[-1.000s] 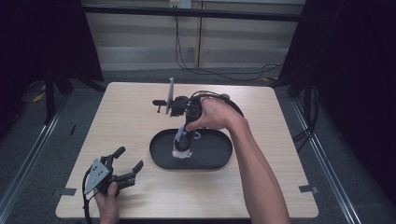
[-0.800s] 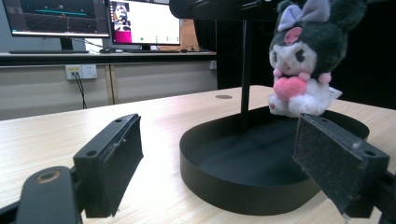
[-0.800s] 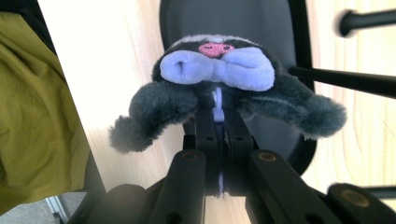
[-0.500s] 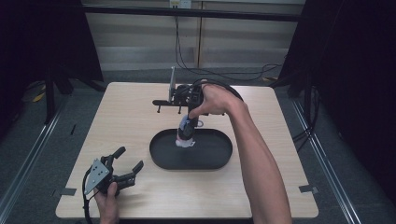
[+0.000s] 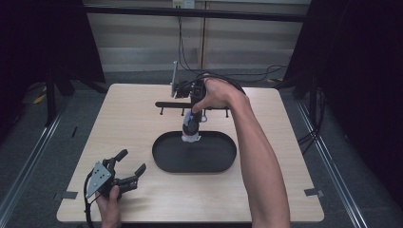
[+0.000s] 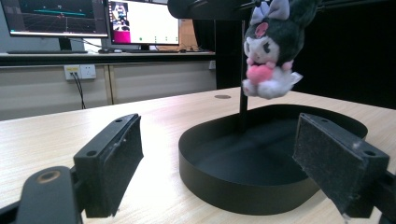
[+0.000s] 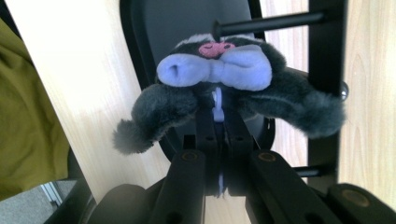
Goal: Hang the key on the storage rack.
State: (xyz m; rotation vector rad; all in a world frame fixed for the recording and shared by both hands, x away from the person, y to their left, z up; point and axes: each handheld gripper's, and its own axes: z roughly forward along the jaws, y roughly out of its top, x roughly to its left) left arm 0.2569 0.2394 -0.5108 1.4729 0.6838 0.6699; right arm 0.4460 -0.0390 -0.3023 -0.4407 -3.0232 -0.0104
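Note:
A small dark grey plush toy point(image 5: 191, 131) with a lilac bow hangs above the far rim of the black oval tray point(image 5: 214, 156). My right gripper point(image 5: 193, 118) points down, shut on the white loop at the toy's head. In the right gripper view the jaws meet on that loop point(image 7: 218, 105), with the plush toy point(image 7: 219, 79) just beyond my right gripper point(image 7: 218, 119). My left gripper point(image 5: 129, 167) rests open near the table's front left. From the left gripper view, the plush toy point(image 6: 271, 51) dangles over the tray point(image 6: 243, 200), past my left gripper point(image 6: 224, 140).
A black rack point(image 5: 166, 104) with short pegs stands just behind the tray, close to my right hand; one peg point(image 7: 271, 21) lies near the toy's head. Cables run off the table's far edge. Bare wooden tabletop point(image 5: 119, 123) lies left of the tray.
My right gripper has lifted the plush toy out of the tray and carried it up and away toward the rack. The left gripper has stayed put.

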